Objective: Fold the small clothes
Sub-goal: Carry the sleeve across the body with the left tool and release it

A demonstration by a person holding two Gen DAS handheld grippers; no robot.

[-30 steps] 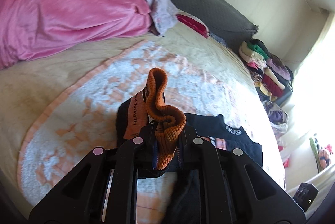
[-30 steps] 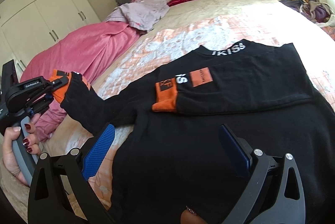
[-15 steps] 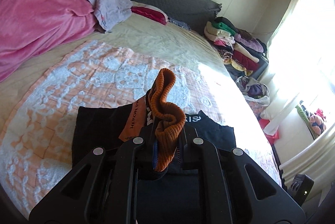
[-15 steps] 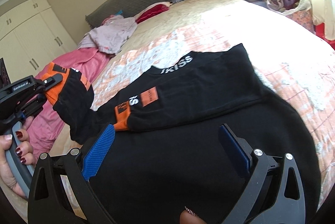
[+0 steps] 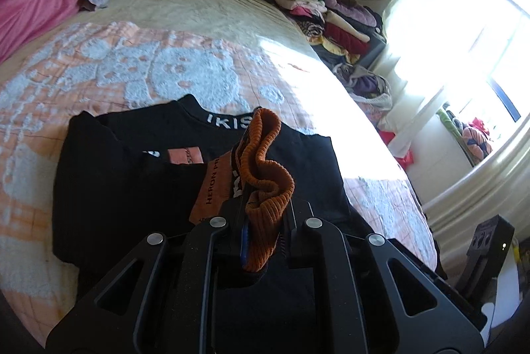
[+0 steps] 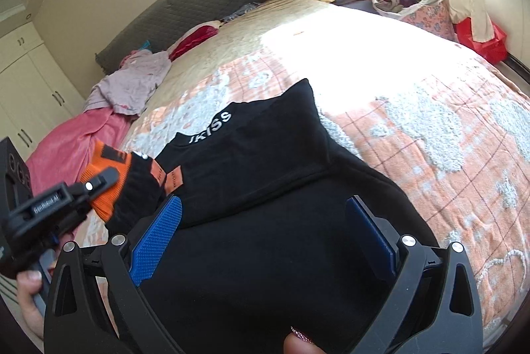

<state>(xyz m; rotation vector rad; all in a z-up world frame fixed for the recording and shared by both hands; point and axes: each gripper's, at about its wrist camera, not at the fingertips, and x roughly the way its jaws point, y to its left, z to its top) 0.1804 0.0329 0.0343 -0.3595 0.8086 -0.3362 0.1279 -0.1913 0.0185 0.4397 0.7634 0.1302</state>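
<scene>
Black sweater (image 6: 265, 188) spread on bed (image 6: 430, 128) near its foot edge, orange cuff (image 5: 265, 175) clenched in left gripper (image 5: 265, 221), right gripper (image 6: 265, 234) released above hem.

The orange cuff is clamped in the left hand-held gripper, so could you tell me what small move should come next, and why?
Probably lower the orange cuff onto the black sweatshirt and release: the left hand-held gripper holds it raised above the body.

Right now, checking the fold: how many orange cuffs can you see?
1: the orange cuff clamped in the left tool over the black sweater. The other sleeve's cuff may be hidden.
</scene>
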